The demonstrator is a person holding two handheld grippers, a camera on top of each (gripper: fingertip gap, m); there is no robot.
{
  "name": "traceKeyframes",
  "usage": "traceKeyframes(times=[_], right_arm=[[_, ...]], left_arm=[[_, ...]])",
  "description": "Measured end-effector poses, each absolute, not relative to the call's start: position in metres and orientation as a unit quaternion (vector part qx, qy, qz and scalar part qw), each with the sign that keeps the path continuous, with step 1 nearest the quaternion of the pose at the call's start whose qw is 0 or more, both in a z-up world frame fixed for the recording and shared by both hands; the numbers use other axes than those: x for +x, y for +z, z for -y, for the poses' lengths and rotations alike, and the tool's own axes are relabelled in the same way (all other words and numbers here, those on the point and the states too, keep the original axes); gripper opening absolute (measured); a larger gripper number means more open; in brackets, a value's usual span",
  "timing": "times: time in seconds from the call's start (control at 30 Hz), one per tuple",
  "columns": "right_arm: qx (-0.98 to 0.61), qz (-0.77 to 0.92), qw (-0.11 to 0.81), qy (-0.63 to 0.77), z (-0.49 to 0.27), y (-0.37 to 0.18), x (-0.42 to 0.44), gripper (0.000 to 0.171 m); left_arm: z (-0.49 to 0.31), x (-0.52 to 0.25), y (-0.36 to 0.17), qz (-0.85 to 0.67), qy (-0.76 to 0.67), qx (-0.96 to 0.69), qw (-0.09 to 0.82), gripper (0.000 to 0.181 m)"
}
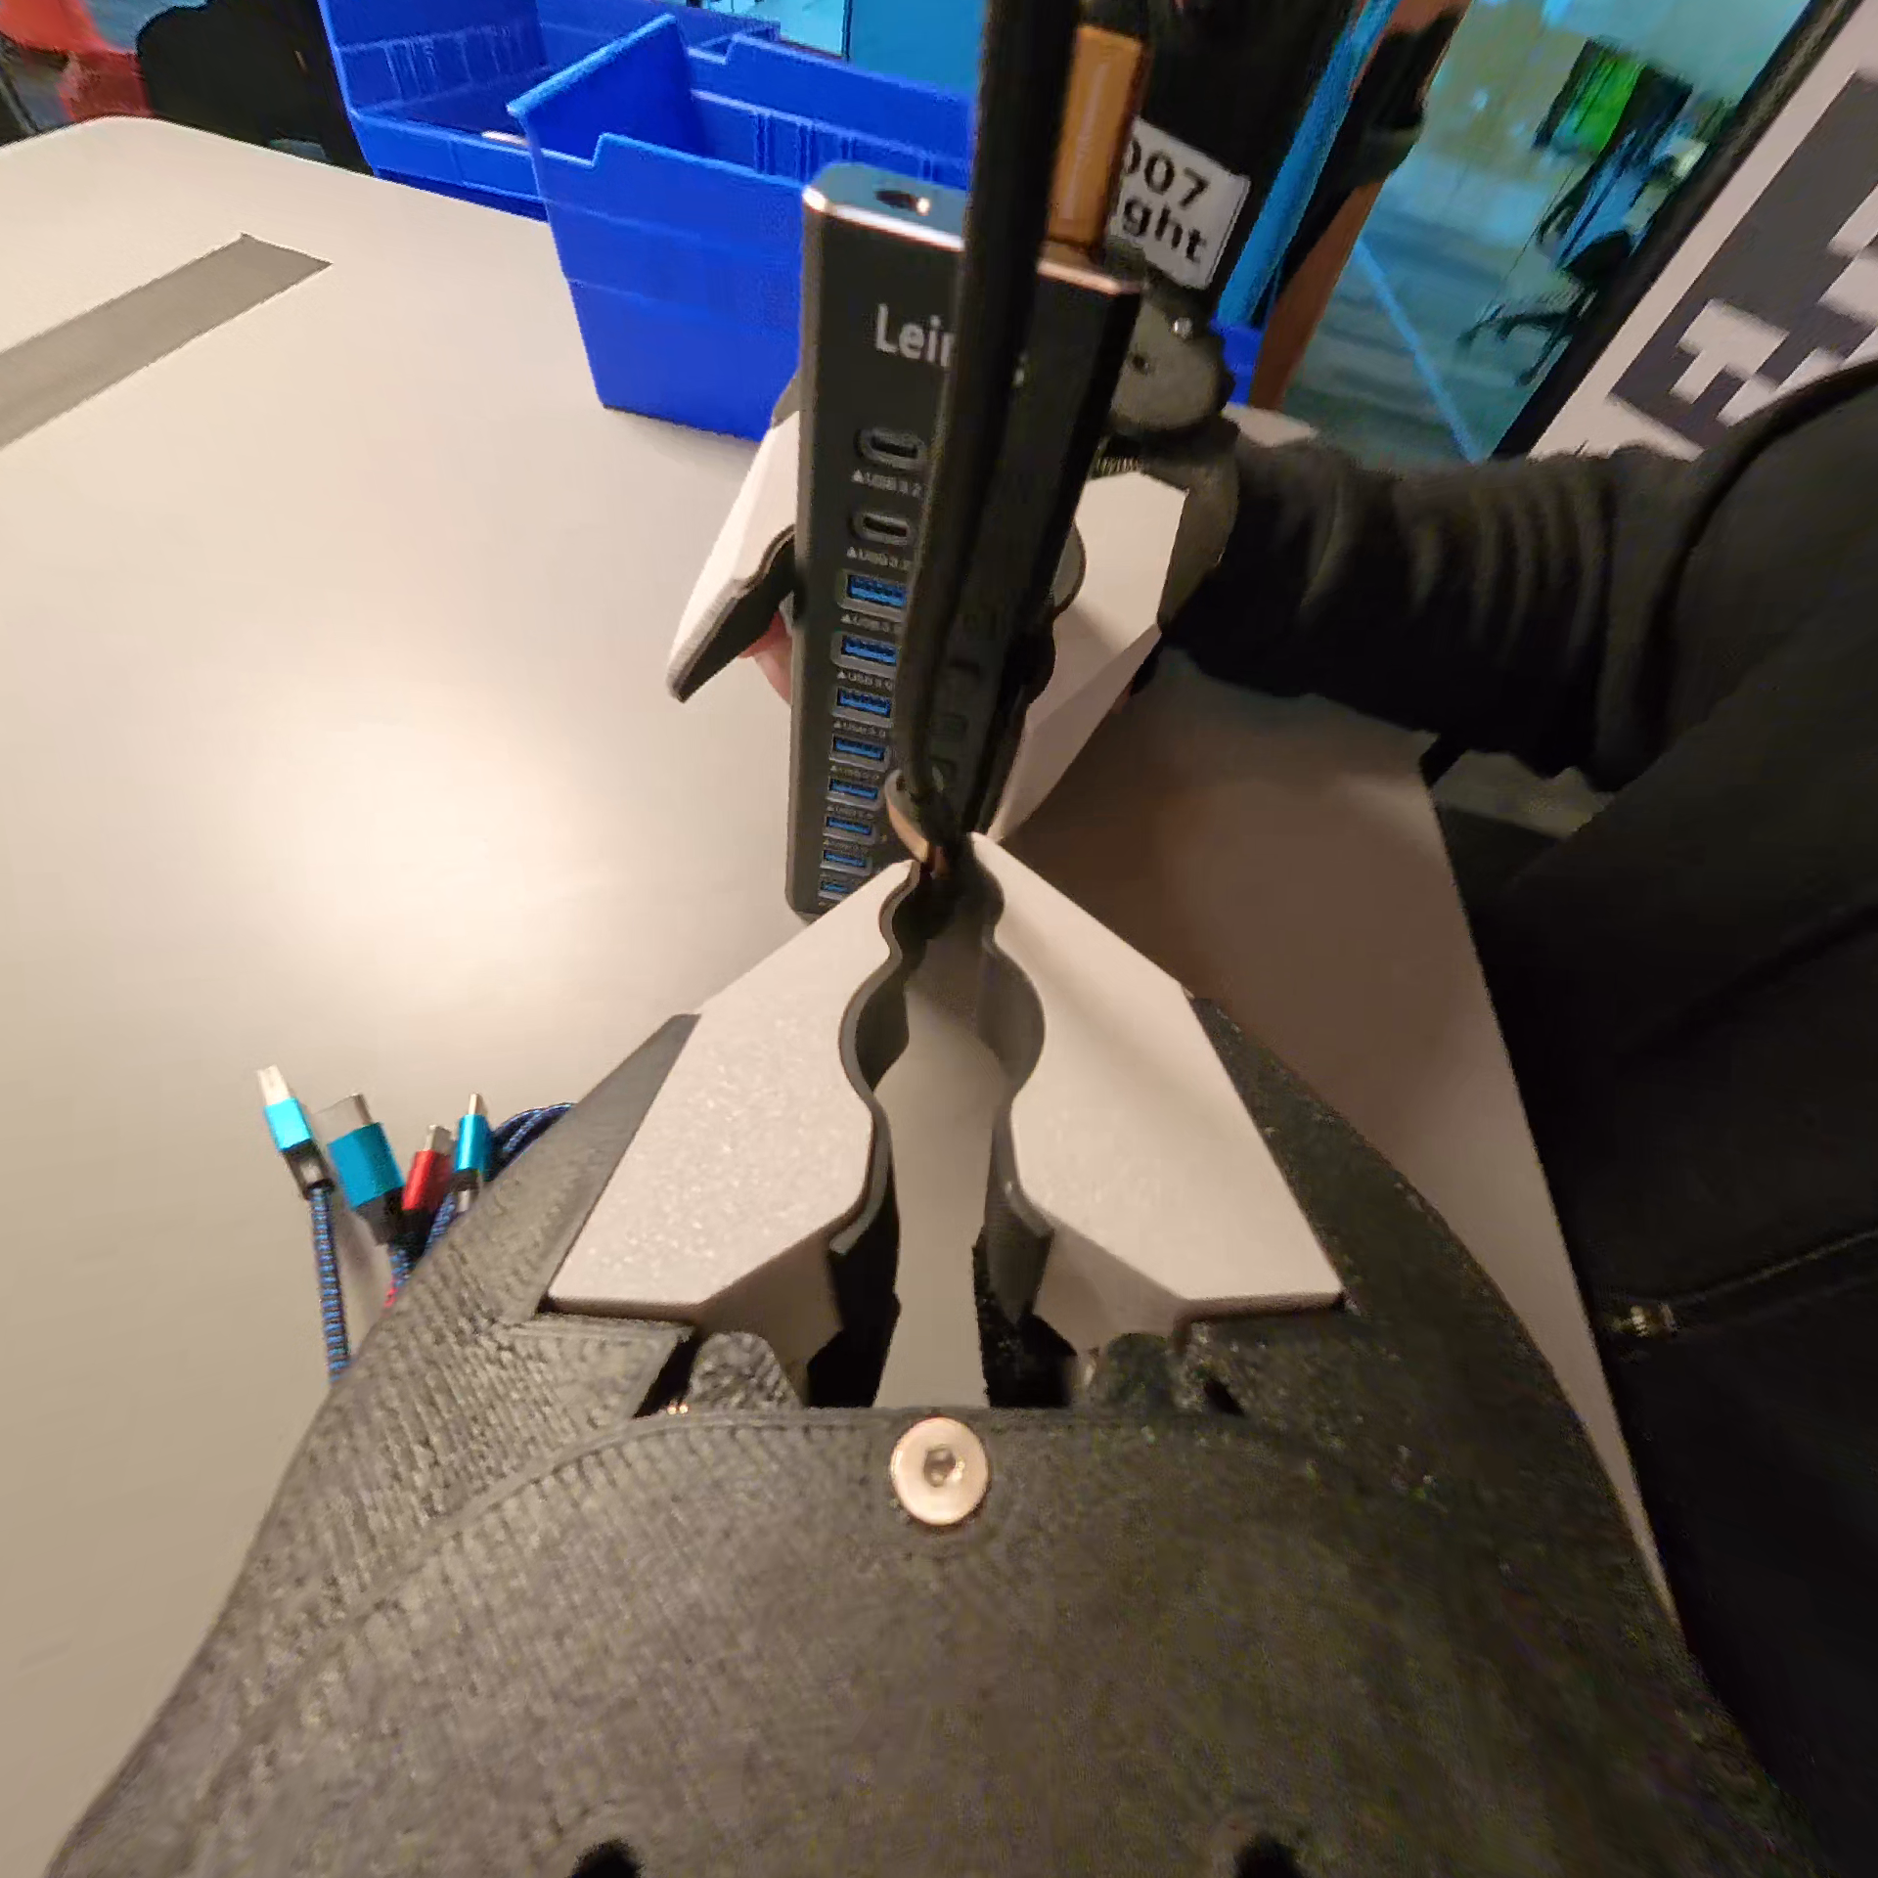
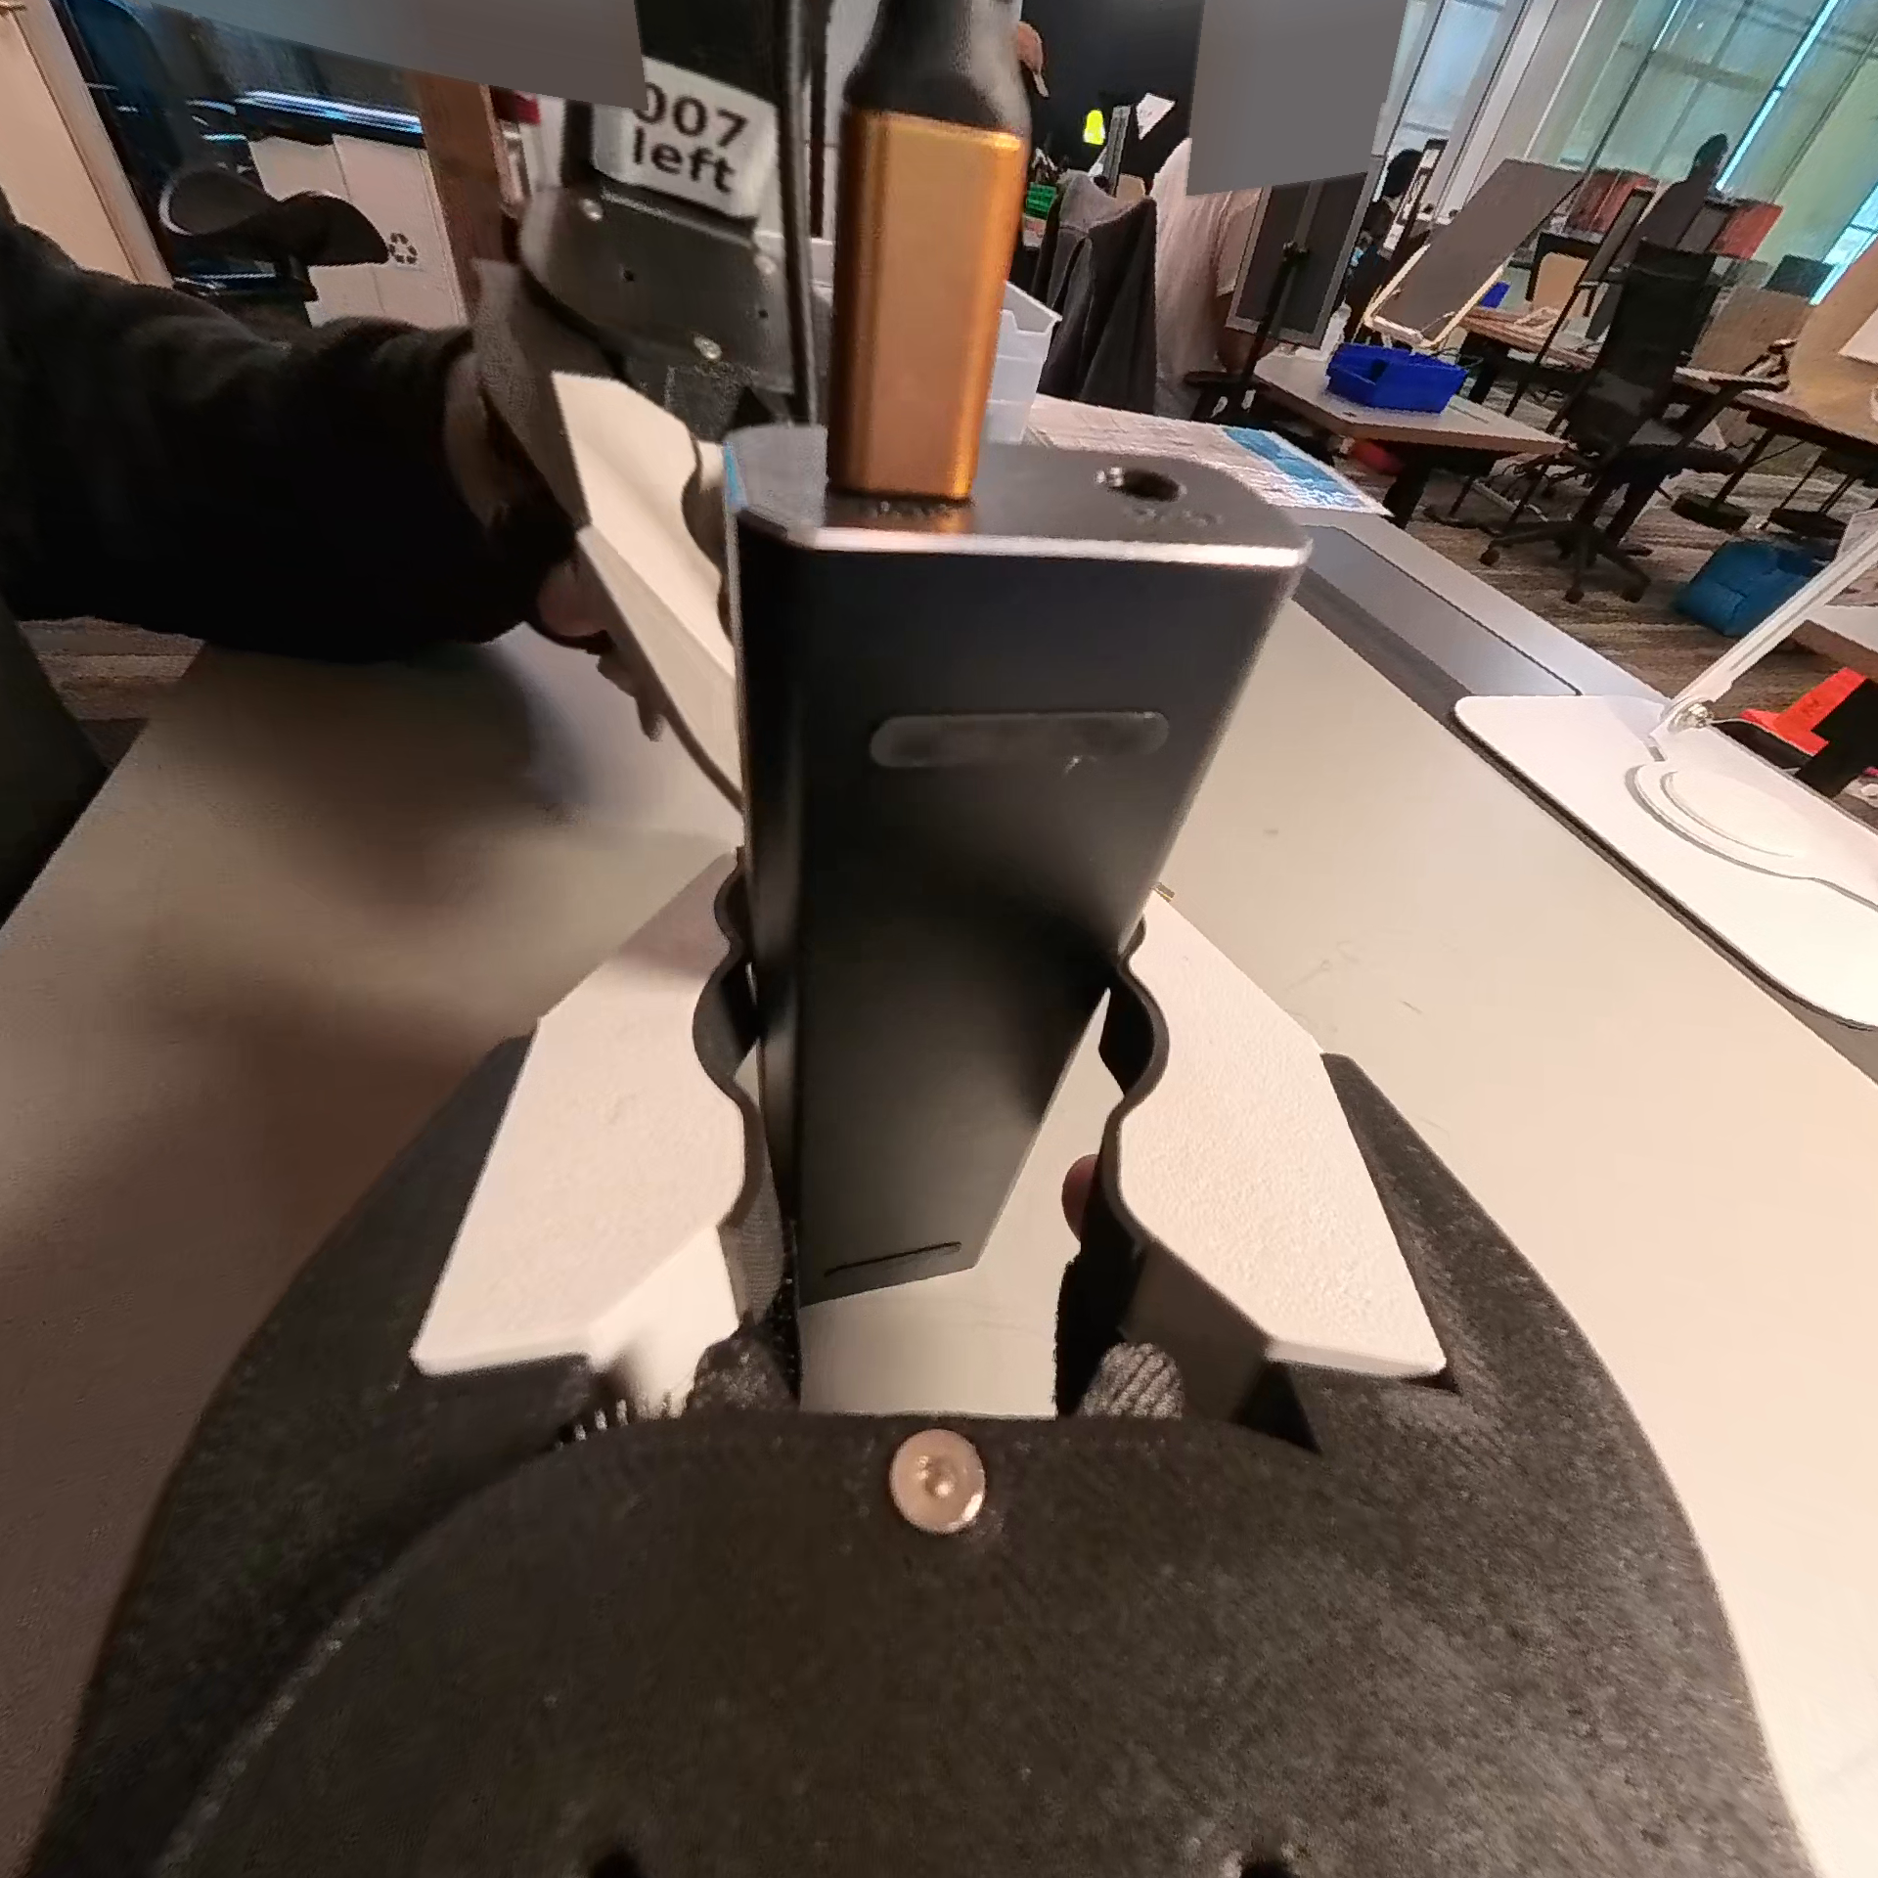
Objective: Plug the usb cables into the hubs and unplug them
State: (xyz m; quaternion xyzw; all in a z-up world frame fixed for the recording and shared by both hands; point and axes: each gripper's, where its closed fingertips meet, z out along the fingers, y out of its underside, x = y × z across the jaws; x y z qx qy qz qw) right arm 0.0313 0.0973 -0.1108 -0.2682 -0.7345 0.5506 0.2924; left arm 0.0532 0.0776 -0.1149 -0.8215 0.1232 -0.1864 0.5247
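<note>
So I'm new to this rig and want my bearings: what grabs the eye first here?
The tall dark hub, held upright in mid-frame by the right gripper, with a gold plug in its top end. Facing it, the left gripper pinches a black cable. Loose braided cables lie on the table, lower left.

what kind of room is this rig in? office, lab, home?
Looks like an open-plan lab or workshop office. The right wrist view shows rows of desks and office chairs behind the worktable; the left wrist view shows blue parts bins at the table's far edge.
</note>
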Motion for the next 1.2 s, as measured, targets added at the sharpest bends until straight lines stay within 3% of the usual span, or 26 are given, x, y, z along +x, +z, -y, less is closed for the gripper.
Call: traceKeyframes(times=[0.57,1.2], right_arm=[[-0.266,0.736,0.307,0.542,-0.098,-0.111,0.030,0.067],[-0.264,0.737,0.310,0.540,-0.099,-0.112,0.031,0.067]], left_arm=[[-0.085,0.043,-0.070,0.126,-0.566,-0.587,0.565,0.007],[-0.087,0.042,-0.065,0.144,-0.595,-0.541,0.576,0.007]])
